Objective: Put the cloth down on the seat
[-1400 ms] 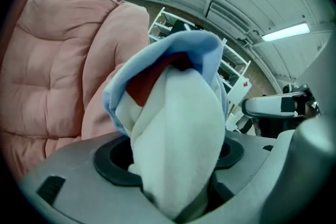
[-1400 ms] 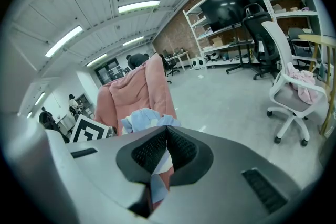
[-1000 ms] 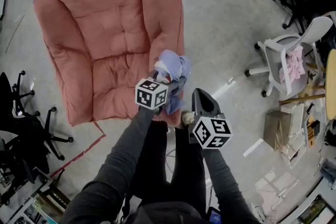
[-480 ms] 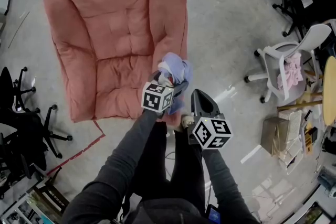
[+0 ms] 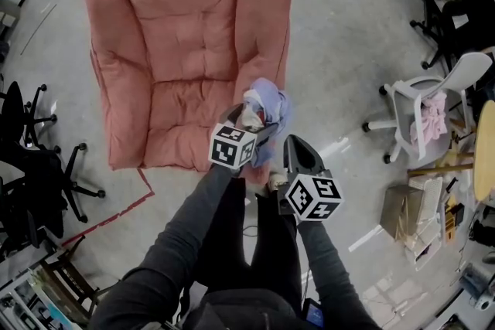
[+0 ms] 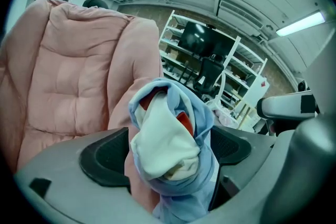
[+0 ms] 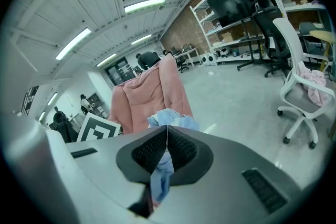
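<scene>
L fingers (image 6: 102, 157) opened (cloth (image 6: 168, 141) between).

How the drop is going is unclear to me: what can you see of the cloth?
The cloth is a soft, crumpled bundle, light blue outside with white and red inside. It is bunched over the pink seat's front right corner, one end hanging down. It stands between the left hand-held gripper's jaws, which have just been opening; the right hand-held gripper pinches a blue fold.

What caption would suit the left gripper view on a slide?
Left gripper, jaws just opened wide, a blue-and-white cloth loose between them, pink seat behind.
</scene>
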Available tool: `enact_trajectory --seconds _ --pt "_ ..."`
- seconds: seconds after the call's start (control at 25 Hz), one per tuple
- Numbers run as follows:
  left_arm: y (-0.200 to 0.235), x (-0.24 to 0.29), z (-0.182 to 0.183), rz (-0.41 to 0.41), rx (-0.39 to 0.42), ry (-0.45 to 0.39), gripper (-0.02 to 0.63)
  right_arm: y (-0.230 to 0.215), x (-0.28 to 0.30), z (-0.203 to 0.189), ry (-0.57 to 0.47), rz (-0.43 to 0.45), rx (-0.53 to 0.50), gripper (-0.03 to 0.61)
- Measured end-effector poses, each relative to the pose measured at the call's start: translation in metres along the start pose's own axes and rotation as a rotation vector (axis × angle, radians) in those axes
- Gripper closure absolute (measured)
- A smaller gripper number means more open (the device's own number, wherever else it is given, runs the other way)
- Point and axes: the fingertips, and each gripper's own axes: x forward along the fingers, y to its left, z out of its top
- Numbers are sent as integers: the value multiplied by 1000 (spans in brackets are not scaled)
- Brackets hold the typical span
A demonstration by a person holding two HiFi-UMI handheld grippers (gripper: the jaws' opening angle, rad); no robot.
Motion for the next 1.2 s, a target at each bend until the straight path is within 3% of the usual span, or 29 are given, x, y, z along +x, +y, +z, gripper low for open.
enact_trajectory --seconds 0.48,0.76,0.84,1.0,1.08,1.2 --pt "-2 -38 -1 62 -54 -88 138 2 -9 4 16 38 -42 569" --pt "-3 -80 11 161 -95 -233 149 -9 -15 13 25 59 -86 569" --pt "-6 -94 14 194 -102 -281 193 -11 -19 13 27 73 -101 569" --pt "-14 -125 17 291 -110 -376 440 -19 -28 12 33 93 -110 569" --pt "-22 -139 17 330 -107 -411 521 -22 -34 13 30 102 -108 569" --pt "-39 -156 18 370 -90 -448 591 -22 -47 17 17 125 -110 569"
